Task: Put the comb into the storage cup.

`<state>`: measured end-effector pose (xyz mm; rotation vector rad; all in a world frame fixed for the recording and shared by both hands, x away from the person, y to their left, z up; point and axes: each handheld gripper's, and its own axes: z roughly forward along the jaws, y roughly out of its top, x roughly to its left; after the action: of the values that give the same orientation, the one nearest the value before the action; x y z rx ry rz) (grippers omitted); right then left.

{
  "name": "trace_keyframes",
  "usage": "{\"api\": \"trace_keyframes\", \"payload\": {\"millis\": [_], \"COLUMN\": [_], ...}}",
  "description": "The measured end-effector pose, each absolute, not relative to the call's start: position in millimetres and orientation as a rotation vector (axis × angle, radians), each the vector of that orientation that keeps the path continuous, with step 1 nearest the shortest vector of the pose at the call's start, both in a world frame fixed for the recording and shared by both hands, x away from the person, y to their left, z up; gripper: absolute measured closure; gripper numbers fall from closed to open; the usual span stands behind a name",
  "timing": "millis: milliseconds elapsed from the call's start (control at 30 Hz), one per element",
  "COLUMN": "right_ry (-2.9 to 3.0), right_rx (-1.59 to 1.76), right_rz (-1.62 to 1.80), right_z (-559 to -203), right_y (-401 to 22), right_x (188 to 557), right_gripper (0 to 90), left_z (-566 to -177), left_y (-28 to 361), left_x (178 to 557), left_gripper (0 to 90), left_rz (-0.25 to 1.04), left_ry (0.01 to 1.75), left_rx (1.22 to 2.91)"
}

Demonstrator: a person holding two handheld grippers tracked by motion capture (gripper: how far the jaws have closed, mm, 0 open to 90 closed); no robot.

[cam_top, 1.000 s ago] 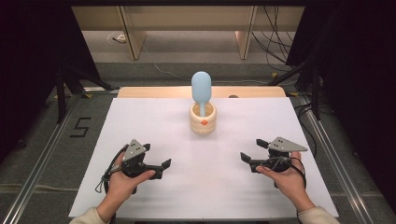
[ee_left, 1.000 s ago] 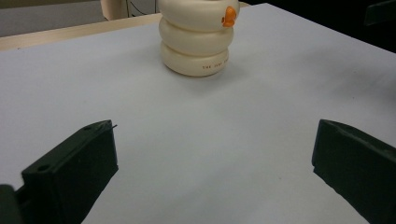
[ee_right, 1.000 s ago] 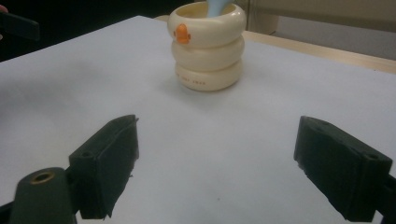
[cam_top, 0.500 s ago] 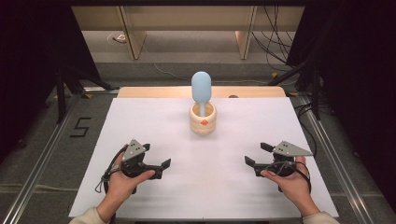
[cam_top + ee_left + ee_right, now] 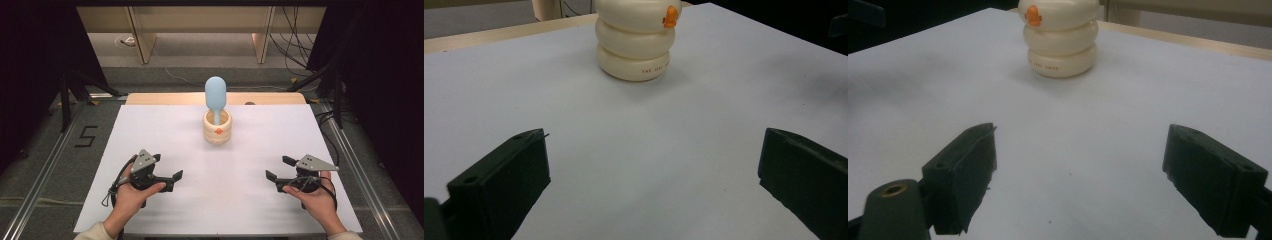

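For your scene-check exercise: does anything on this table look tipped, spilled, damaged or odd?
Nothing stands out. The cream ribbed holder stands upright on the white table, the blue spatula upright in it, nothing spilled.
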<state>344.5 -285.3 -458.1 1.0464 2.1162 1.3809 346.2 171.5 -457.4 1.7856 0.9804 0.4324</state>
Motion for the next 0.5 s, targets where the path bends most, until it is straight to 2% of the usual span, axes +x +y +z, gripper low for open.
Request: {"api": "trace_keyframes", "payload": {"millis": [500], "right_ry": [2.090], "right_rx": [1.051], "right_rz": [1.390], "right_z": [-458.3], "right_y": [-286.2], "right_x": [344.7], "right_gripper": [15.3], "left_z": [-457.4], "left_y": [171.6], "left_x": [346.3], "left_gripper": [0.0], "left_rz": [0.433], "left_ry": [0.974], "left_rx": [1.793]}}
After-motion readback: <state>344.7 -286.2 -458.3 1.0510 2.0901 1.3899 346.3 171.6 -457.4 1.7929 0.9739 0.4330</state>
